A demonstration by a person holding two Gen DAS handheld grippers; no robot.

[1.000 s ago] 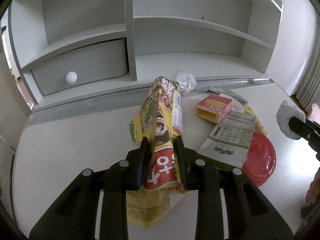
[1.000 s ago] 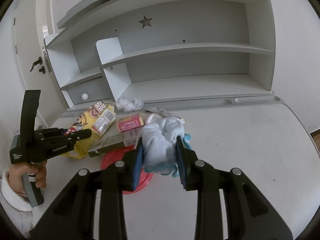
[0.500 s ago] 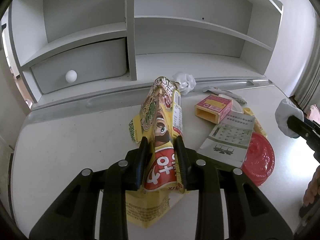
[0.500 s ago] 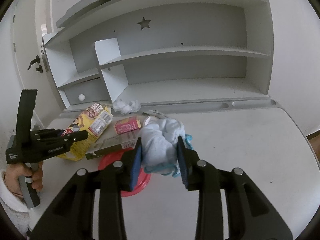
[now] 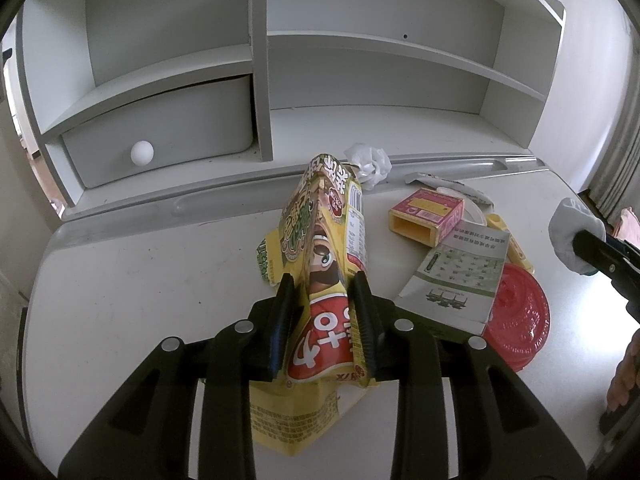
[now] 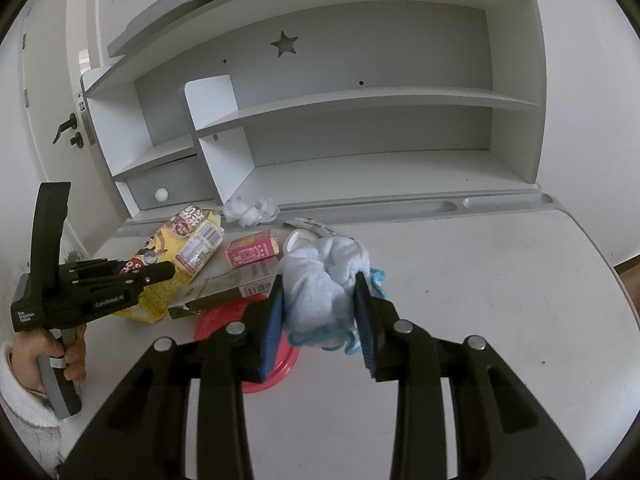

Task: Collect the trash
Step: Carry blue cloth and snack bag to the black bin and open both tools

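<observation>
Both hands are loaded and almost nothing has shifted over the last second: the left gripper (image 5: pixel 324 292) stays clamped on the crumpled yellow-and-red snack bag (image 5: pixel 326 240), pads pressing its red lower panel, the bag's top tipped away toward the shelf unit and its tail sagging onto the white desk top (image 5: pixel 132 300). Look closely and the bag seems to have puffed a touch wider between the jaws than a second ago, a small slackening, though the pads are plainly on it. Over on the other side, the right gripper (image 6: pixel 318 296) keeps its squeeze on the balled-up pale blue cloth with a teal cord (image 6: pixel 324 280), held just above the flat red plastic lid (image 6: pixel 248 344) exactly as before. Left behind on the desk: the small pink-and-yellow open carton (image 5: pixel 426 216), the folded green-and-white printed leaflet (image 5: pixel 460 276) lying over the lid's edge, and the scrunched white tissue (image 5: pixel 370 162) by the shelf's base. No bin shows in either view, so my read is that two pieces are secured and waiting to be carried off, with the looser left hold the one to watch, and at least four items to come back for.
</observation>
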